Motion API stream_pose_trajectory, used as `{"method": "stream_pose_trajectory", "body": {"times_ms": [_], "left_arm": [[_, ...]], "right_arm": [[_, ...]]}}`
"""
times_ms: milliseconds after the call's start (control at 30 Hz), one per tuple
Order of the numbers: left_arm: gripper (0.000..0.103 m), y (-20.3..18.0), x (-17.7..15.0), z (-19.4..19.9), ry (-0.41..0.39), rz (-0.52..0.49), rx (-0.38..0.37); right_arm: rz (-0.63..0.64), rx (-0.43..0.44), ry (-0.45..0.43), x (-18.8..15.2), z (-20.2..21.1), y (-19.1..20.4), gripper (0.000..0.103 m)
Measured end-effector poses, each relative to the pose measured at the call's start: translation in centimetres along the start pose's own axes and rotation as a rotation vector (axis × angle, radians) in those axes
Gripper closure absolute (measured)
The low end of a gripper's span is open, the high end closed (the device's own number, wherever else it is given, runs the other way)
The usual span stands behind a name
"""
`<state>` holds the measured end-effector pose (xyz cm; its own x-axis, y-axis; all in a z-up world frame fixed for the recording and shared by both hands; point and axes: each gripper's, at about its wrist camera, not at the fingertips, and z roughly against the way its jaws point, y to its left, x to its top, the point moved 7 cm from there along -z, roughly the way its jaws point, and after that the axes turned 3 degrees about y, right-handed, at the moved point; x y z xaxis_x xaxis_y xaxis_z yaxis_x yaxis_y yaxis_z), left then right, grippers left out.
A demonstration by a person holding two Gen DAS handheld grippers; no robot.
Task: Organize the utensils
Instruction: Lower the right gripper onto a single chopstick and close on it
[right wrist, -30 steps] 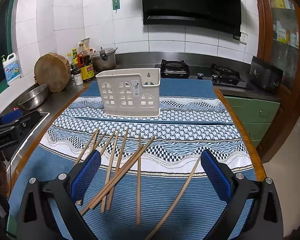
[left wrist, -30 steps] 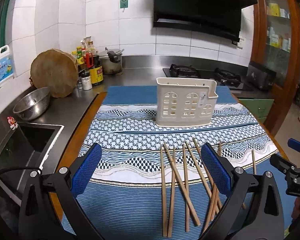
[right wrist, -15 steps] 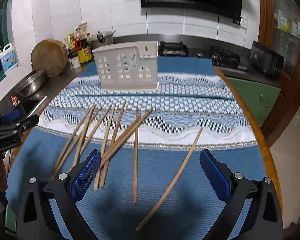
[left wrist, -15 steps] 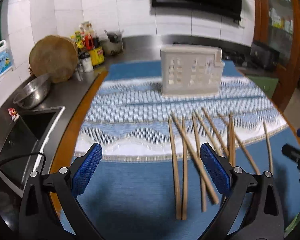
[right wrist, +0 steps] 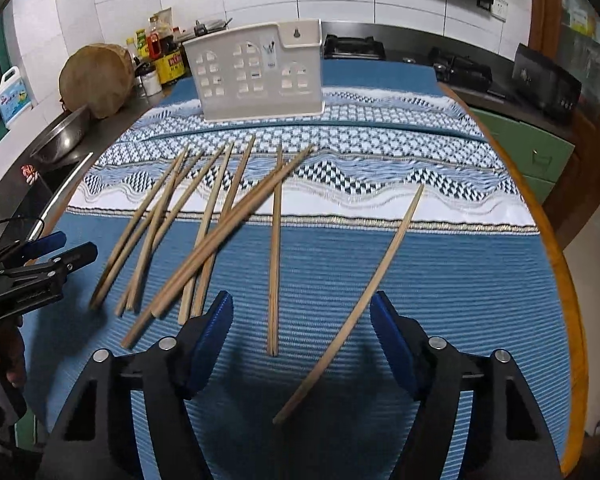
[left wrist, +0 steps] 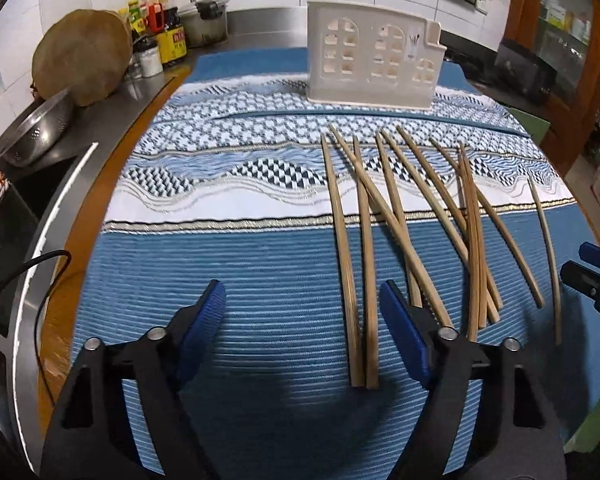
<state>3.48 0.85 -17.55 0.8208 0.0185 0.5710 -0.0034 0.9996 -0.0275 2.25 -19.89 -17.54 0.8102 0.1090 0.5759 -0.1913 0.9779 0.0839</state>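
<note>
Several wooden chopsticks (left wrist: 400,216) lie scattered on the blue patterned cloth, also in the right wrist view (right wrist: 204,228). A white perforated utensil holder (left wrist: 374,56) stands upright behind them; it also shows in the right wrist view (right wrist: 260,70). My left gripper (left wrist: 304,320) is open, low over the cloth, its right finger beside the two leftmost chopsticks (left wrist: 358,280). My right gripper (right wrist: 302,328) is open and empty, straddling one straight chopstick (right wrist: 275,248) and a slanted one (right wrist: 364,296).
The table's left edge meets a steel counter with a sink (left wrist: 16,216), a colander (left wrist: 36,128), a round wooden block (left wrist: 82,60) and bottles (left wrist: 160,28). A stove (right wrist: 354,46) lies behind. The table's right edge (right wrist: 556,264) drops to the floor.
Both grippers have dropped lower and moved forward toward the chopsticks, tilting down. Their jaws stand narrower than before. The chopsticks and holder have not moved.
</note>
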Motion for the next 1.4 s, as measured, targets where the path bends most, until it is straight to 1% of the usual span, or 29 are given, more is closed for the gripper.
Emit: {"method": "stream_pose_trajectory", "body": {"times_ms": [33, 67, 100, 167, 200, 233, 367, 400, 467, 500, 533, 567, 633, 833, 967, 1100, 1233, 1400], "left_arm": [[0.032, -0.1, -0.1, -0.4, 0.012, 0.004, -0.007], [0.038, -0.1, -0.2, -0.7, 0.022, 0.007, -0.01], [0.04, -0.1, -0.2, -0.9, 0.031, 0.008, -0.011], [0.05, -0.2, -0.3, -1.6, 0.053, 0.011, -0.016], [0.052, -0.2, -0.3, -1.8, 0.061, 0.011, -0.017], [0.056, -0.2, -0.3, -2.0, 0.067, 0.012, -0.023], [0.063, -0.6, 0.0, -2.1, 0.06, -0.01, -0.032], [0.064, -0.7, 0.1, -2.2, 0.057, -0.018, -0.024], [0.068, -0.7, 0.2, -2.2, 0.053, -0.029, -0.013], [0.069, -0.7, 0.3, -2.2, 0.053, -0.03, -0.005], [0.072, -0.5, 0.4, -2.3, 0.058, -0.028, 0.004], [0.074, -0.4, 0.4, -2.5, 0.069, -0.025, 0.009], [0.074, -0.1, 0.2, -2.8, 0.086, -0.007, -0.004], [0.074, -0.2, 0.8, -1.8, 0.047, 0.031, -0.049], [0.074, -0.8, 1.0, -1.9, 0.056, 0.036, -0.092], [0.074, -1.2, 0.6, -2.4, 0.071, 0.017, -0.095], [0.074, -1.0, 0.2, -2.7, 0.077, 0.017, -0.099], [0.074, -1.1, 0.0, -2.8, 0.082, 0.028, -0.11]], "right_arm": [[-0.001, 0.002, 0.007, -0.2, -0.1, 0.0, 0.038], [-0.004, 0.003, 0.014, -0.4, -0.2, 0.0, 0.038], [-0.006, 0.002, 0.019, -0.5, -0.3, 0.0, 0.039], [-0.012, 0.004, 0.03, -0.7, -0.5, 0.0, 0.043], [-0.014, 0.005, 0.035, -0.8, -0.6, 0.0, 0.045], [-0.018, 0.005, 0.04, -0.9, -0.7, -0.1, 0.048], [-0.028, 0.007, 0.055, -1.3, -1.0, -0.2, 0.055], [-0.027, 0.009, 0.06, -1.4, -1.1, -0.2, 0.058], [-0.028, 0.008, 0.069, -1.6, -1.3, -0.2, 0.062], [-0.03, 0.009, 0.072, -1.6, -1.4, -0.2, 0.066], [-0.033, 0.012, 0.076, -1.7, -1.4, -0.2, 0.069], [-0.037, 0.011, 0.078, -1.9, -1.5, -0.3, 0.07], [-0.046, 0.01, 0.079, -2.2, -1.4, -0.5, 0.075], [-0.077, 0.003, 0.089, -3.1, -1.3, -1.0, 0.082], [-0.086, -0.011, 0.107, -3.6, -1.6, -1.0, 0.087], [-0.087, -0.032, 0.108, -3.8, -1.6, -1.1, 0.089], [-0.098, -0.072, 0.102, -3.9, -1.4, -1.7, 0.095], [-0.099, -0.103, 0.099, -3.7, -1.6, -2.3, 0.096]]}}
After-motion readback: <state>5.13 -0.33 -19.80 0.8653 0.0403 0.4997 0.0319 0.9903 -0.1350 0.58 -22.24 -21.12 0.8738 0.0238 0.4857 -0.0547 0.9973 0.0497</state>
